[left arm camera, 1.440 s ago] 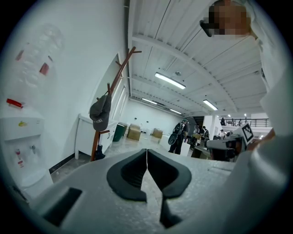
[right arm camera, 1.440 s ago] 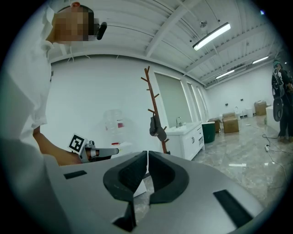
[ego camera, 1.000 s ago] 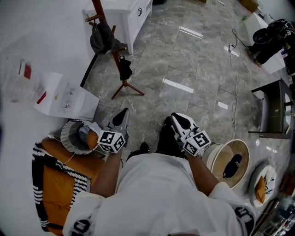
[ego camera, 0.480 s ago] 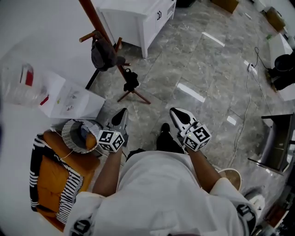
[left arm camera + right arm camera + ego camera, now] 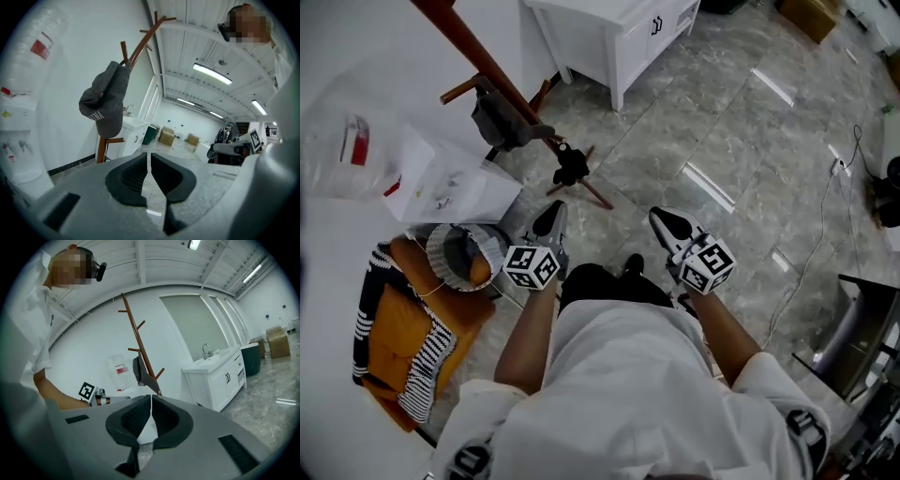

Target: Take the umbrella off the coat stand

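A red-brown coat stand (image 5: 492, 70) leans across the upper left of the head view. A grey cap (image 5: 495, 117) hangs on one peg. Lower on the pole hangs a small black folded umbrella (image 5: 572, 167), just above the stand's feet. My left gripper (image 5: 552, 214) is shut and empty, a short way below the umbrella. My right gripper (image 5: 662, 218) is also shut and empty, off to the umbrella's right. In the left gripper view the cap (image 5: 104, 105) and the stand (image 5: 140, 47) rise ahead of the shut jaws. The right gripper view shows the stand (image 5: 138, 336) further off.
A white sink cabinet (image 5: 623, 28) stands behind the coat stand. A water dispenser (image 5: 441, 187) with its bottle is at the left wall. An orange chair (image 5: 394, 328) with a striped cloth and a round bin (image 5: 455, 258) sit at my left. Cables (image 5: 825, 234) cross the floor at right.
I have moved closer to the coat stand, and it now sits nearer both grippers. Both grippers came forward with me and stayed shut.
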A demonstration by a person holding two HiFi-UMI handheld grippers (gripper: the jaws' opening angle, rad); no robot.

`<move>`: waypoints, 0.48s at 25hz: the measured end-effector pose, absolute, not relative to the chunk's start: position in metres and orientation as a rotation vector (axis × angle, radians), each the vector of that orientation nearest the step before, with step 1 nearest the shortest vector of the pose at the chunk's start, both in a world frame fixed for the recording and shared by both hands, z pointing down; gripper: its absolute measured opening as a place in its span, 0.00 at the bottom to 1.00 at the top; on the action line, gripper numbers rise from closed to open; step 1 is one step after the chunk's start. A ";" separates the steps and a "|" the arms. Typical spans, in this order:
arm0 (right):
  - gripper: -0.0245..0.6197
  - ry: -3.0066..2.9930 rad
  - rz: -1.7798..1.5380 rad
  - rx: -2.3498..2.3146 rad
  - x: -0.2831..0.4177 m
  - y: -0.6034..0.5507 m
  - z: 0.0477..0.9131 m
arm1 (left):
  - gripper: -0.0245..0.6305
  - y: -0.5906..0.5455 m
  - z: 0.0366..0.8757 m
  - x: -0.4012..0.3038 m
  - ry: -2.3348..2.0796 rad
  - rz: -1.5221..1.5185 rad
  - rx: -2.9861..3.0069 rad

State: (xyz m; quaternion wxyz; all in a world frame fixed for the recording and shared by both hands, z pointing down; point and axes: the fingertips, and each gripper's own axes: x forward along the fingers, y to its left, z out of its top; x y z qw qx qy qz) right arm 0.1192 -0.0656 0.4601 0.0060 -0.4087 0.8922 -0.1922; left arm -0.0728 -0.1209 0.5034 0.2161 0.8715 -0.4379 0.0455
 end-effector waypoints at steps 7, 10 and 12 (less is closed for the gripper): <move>0.06 2.812 -0.630 -1.256 0.119 -0.109 0.474 | 0.16 -0.177 0.542 -0.072 -1.290 0.150 2.334; 0.06 2.828 -0.650 -1.275 0.121 -0.128 0.483 | 0.19 -0.200 0.562 -0.074 -1.306 0.156 2.300; 0.06 2.832 -0.671 -1.285 0.120 -0.140 0.489 | 0.21 -0.216 0.576 -0.079 -1.319 0.170 2.273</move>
